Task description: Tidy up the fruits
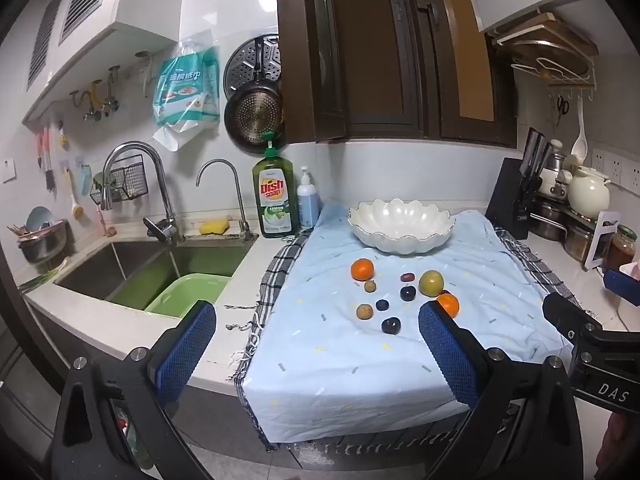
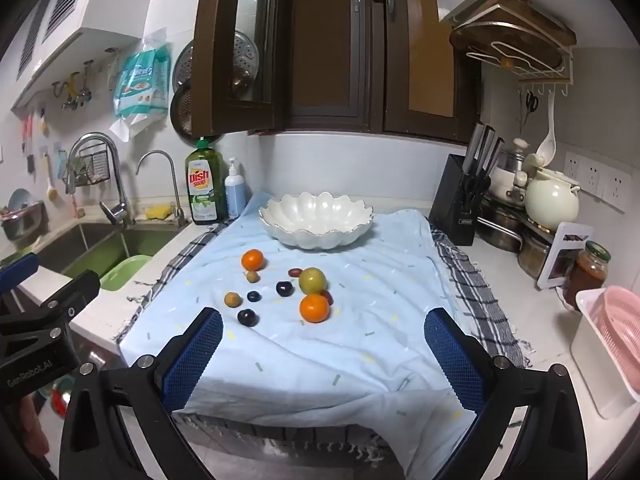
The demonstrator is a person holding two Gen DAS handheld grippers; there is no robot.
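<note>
Several fruits lie on a light blue cloth (image 2: 340, 344): two oranges (image 2: 314, 308) (image 2: 253, 260), a green apple (image 2: 312, 280), dark plums (image 2: 247, 317) (image 2: 284, 288), small brown fruits (image 2: 232, 299) and a red date (image 2: 295, 272). A white scalloped bowl (image 2: 316, 216) stands empty behind them. The left wrist view shows the bowl (image 1: 401, 224), an orange (image 1: 362, 269) and the apple (image 1: 431, 283). My left gripper (image 1: 316, 354) and right gripper (image 2: 324, 360) are both open and empty, held near the counter's front edge, short of the fruit.
A sink (image 1: 152, 272) with a green basin (image 1: 188, 294) lies to the left. A dish soap bottle (image 1: 276, 196) and a pump bottle (image 1: 307, 200) stand behind it. A knife block (image 2: 460, 200), pots, a jar (image 2: 588, 272) and a pink basket (image 2: 616, 340) stand at the right.
</note>
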